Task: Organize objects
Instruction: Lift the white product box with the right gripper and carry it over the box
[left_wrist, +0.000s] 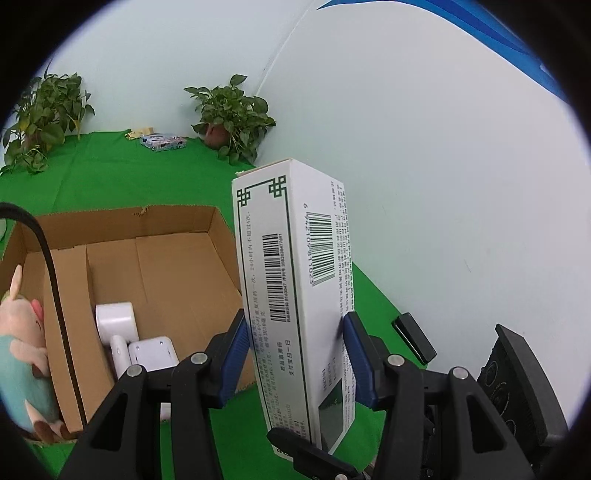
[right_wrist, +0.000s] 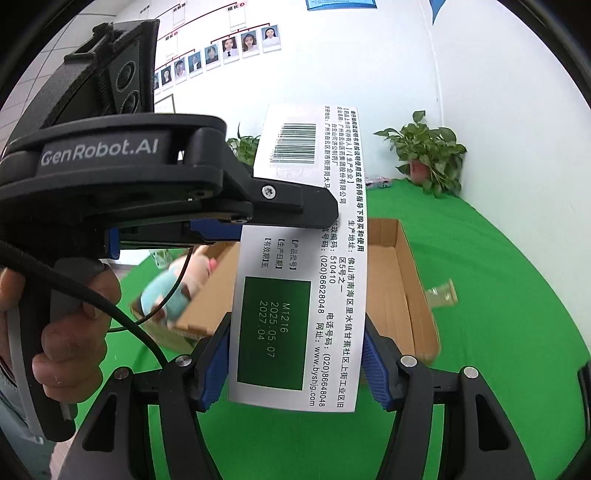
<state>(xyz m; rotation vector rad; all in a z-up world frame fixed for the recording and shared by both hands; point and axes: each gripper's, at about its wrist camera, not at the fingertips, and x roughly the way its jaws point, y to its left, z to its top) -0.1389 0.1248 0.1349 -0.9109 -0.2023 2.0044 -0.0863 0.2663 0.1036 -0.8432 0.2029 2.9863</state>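
White medicine box (left_wrist: 295, 295) lower end hidden behind jaws, plush toy (left_wrist: 22, 354) cropped

Smooth printed paperboard medicine box (left_wrist: 295, 295)

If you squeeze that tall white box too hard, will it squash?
Probably, a bit. The white box looks like thin folded card, likely hollow and light. Both the left gripper and right gripper pinch its flat sides, which seem undented. Stood on its narrow end, it would likely tip easily.
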